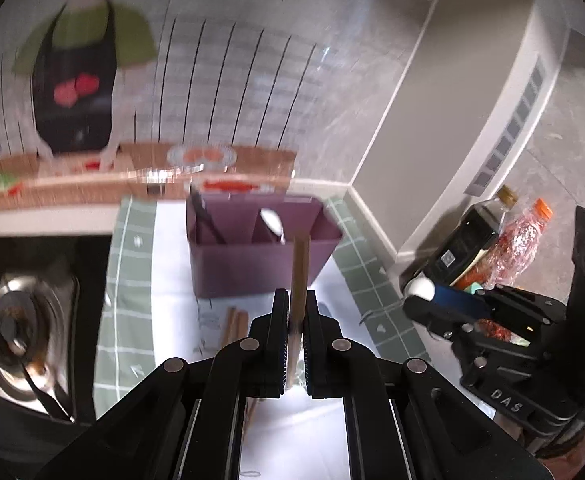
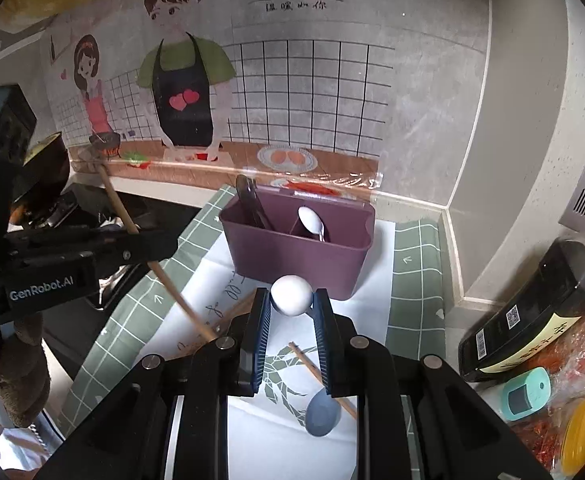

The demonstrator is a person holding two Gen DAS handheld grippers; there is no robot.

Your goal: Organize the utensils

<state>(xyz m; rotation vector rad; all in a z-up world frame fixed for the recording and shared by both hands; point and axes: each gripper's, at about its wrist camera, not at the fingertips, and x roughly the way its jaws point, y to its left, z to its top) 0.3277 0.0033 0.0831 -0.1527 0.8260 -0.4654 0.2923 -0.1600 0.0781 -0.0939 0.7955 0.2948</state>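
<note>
Purple plastic utensil caddy (image 2: 298,252), divided into compartments, standing on white paper (image 2: 280,452) laid over a green checked mat (image 2: 416,276); taken here as the landmark for all places.

Contents of caddy: one black utensil (image 2: 252,202) leaning in the left compartment; one white spoon (image 2: 312,220), bowl up, in the middle compartment.

Left gripper (image 1: 297,320): in front of the caddy, jaws clenched on a single wooden chopstick (image 1: 299,276). The stick stands nearly upright between the pads, its top end in line with the caddy's front wall. In the right wrist view the same stick runs slantwise, left of the caddy, through that gripper's body.

Right gripper (image 2: 291,312): in front of the caddy, blue-padded jaws grasping a white spoon-like utensil (image 2: 291,295); only its rounded white end shows above the fingertips, so the exact type cannot be told.

Loose items on the paper, on the near side of the caddy: further wooden chopsticks (image 1: 234,322); one grey-blue spoon (image 2: 323,414), bowl up, with another chopstick (image 2: 322,380) lying across beside it.

Right of the caddy, against the wall: dark sauce bottle (image 2: 532,312); orange-capped bottle (image 1: 522,240); small teal container (image 2: 526,394).

Left of the caddy: gas hob burner (image 1: 14,320).

Behind the caddy: cartoon wall sticker (image 2: 184,92) of two figures cooking.
</note>
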